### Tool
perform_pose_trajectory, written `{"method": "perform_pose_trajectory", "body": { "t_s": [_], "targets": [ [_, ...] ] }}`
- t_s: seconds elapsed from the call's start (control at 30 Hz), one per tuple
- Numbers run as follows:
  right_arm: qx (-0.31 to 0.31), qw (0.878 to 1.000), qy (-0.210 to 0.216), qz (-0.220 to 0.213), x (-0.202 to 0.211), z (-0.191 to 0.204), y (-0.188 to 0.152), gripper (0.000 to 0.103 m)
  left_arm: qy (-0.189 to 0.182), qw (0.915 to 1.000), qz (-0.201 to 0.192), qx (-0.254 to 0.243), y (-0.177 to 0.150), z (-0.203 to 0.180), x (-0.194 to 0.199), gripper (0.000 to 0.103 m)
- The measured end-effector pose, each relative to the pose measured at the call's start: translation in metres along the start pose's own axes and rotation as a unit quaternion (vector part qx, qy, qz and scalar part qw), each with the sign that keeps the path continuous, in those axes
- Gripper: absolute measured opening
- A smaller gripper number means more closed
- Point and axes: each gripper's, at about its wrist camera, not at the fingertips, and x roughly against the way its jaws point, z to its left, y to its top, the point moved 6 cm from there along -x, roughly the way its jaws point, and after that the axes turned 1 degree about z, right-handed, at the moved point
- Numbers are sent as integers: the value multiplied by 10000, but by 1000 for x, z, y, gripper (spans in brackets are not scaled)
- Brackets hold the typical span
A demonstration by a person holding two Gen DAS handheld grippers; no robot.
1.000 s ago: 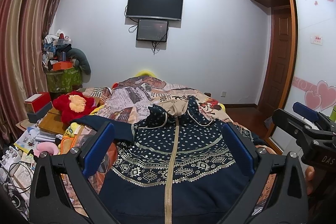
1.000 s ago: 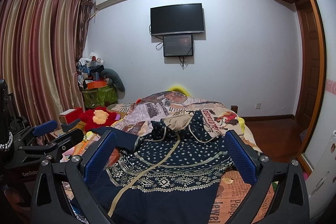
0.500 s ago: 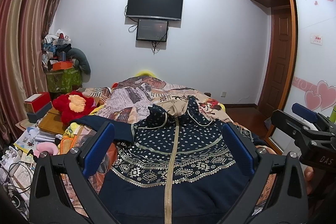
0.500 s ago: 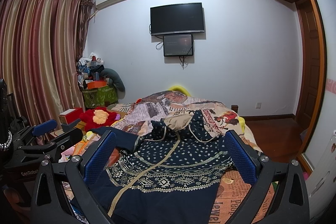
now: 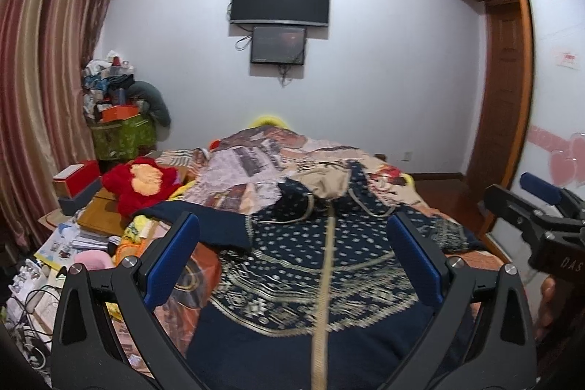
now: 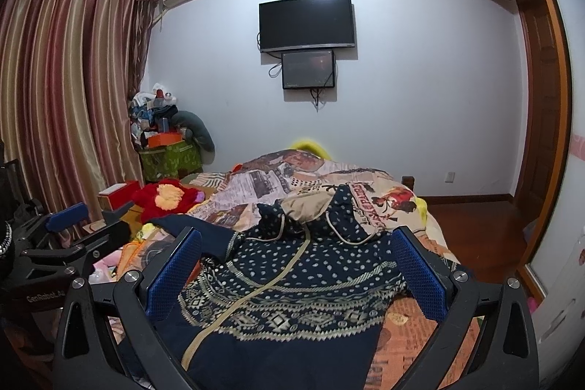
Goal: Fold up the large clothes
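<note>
A dark navy hooded jacket (image 5: pixel 314 265) with pale dots, a patterned band and a beige front zip lies spread on the bed, hood with beige lining at the far end. It also shows in the right wrist view (image 6: pixel 292 287). One sleeve (image 5: pixel 204 222) stretches to the left. My left gripper (image 5: pixel 292 254) is open and empty, held above the jacket's lower half. My right gripper (image 6: pixel 296 265) is open and empty above the same jacket. Each gripper shows at the edge of the other's view, the right one (image 5: pixel 541 207) and the left one (image 6: pixel 69 233).
The bed carries a newspaper-print quilt (image 5: pixel 263 163). A red plush toy (image 5: pixel 142 185), boxes, books and cables crowd the left side. A green bin with piled clutter (image 6: pixel 168 156) stands by the curtain. A wardrobe and wooden door (image 5: pixel 504 105) are at the right.
The left wrist view has tilted a little upward and blurs slightly, so the left gripper is moving. The right gripper and the jacket stay as they were.
</note>
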Motion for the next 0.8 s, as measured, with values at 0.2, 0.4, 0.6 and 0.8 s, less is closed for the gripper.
{"method": "perform_pose_trajectory", "body": {
  "t_s": [0.2, 0.4, 0.6, 0.8],
  "targets": [
    [-26, 9999, 34, 137, -58, -7, 13, 103, 338, 9990, 229, 177, 10, 46, -60, 103],
    [219, 9988, -20, 445, -137, -12, 26, 103, 792, 9933, 801, 249, 5, 109, -146, 103],
    [639, 9936, 58, 925, -215, -8, 17, 103, 1060, 9796, 1658, 410, -20, 168, -230, 103],
    [834, 9844, 261, 1527, -282, -5, -9, 103, 814, 9567, 2596, 1034, -51, 210, -303, 103]
  ]
}}
